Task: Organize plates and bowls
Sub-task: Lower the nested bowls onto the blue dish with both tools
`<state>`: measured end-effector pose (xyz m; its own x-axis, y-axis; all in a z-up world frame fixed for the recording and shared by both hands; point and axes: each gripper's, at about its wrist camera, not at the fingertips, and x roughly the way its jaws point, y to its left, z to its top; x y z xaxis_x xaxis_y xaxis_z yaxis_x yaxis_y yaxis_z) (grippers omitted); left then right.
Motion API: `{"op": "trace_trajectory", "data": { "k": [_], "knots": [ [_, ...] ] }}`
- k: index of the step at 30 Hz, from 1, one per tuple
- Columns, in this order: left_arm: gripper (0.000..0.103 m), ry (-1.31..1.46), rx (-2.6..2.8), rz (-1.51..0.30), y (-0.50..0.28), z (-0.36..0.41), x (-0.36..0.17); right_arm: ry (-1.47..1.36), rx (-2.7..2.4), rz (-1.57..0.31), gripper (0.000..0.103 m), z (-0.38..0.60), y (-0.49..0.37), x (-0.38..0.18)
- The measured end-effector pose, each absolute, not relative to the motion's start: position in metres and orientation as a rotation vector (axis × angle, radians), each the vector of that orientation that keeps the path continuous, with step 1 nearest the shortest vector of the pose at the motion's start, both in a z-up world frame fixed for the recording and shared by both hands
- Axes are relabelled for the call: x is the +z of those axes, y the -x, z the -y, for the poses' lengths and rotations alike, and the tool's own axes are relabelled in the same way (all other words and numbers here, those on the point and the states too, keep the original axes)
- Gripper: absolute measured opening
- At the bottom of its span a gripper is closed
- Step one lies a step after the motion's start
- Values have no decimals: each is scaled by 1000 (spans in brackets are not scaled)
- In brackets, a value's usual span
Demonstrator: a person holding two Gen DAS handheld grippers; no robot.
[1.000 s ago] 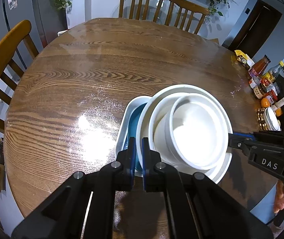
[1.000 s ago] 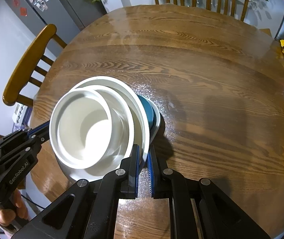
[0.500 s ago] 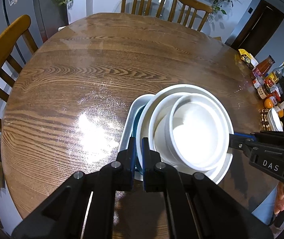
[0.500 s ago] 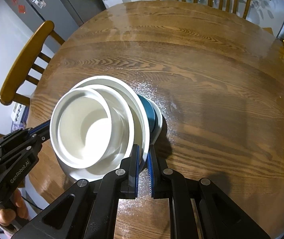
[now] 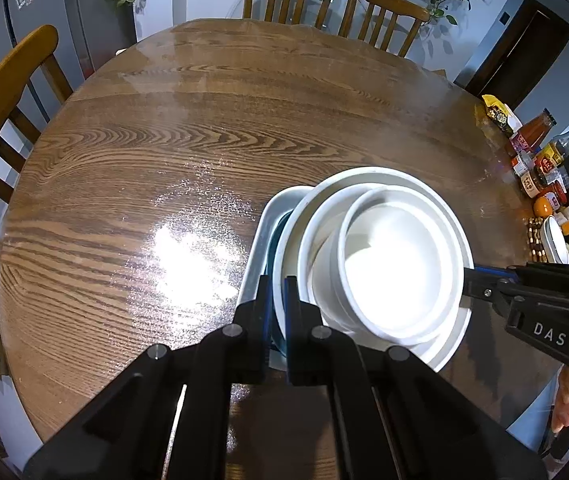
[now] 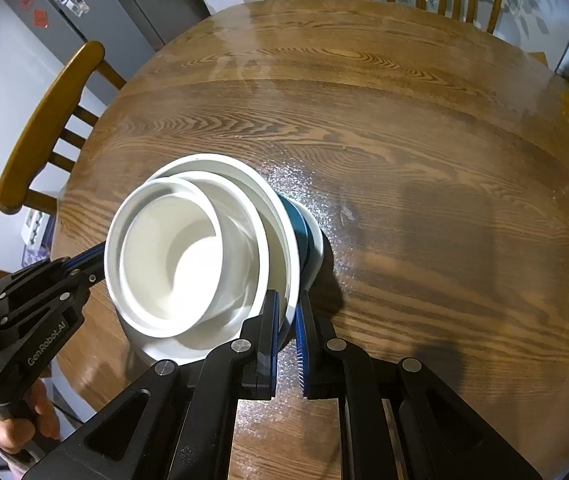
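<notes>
Stack of dishes sitting on the round wooden worktop (image 5: pixel 132 168), toward its near edge — a small white bowl (image 5: pixel 398 258) nesting in a wider white bowl (image 5: pixel 442 208), over a teal plate (image 6: pixel 298 224) and a pale rectangular tray (image 5: pixel 264 236) at the bottom. Left gripper (image 5: pixel 278 294) is pinching the stack's rim on one side, jaws clamped tight on the wider white bowl's edge. Right gripper (image 6: pixel 286 324) is doing the same on the opposite side, jaws nearly together, rim between them. Both are pointing steeply down. Condiment bottles (image 5: pixel 536 160) are crowding the worktop's far right edge; wooden chairs (image 5: pixel 0 92) are standing around it.
</notes>
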<state>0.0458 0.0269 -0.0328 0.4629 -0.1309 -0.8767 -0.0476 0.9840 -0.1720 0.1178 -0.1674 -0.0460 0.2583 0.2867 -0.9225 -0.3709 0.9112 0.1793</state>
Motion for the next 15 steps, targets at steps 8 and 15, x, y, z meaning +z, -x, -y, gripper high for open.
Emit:
{"op": "trace_trajectory", "data": {
  "k": [8,15],
  "knots": [
    [0,182,-51,-1097,-49,-25,-35,80,442,-1237,12,166,-118,-47],
    [0,182,-51,-1105,-51,-26,-38,83,435,-1245,12,164,-119,-50]
  ]
}}
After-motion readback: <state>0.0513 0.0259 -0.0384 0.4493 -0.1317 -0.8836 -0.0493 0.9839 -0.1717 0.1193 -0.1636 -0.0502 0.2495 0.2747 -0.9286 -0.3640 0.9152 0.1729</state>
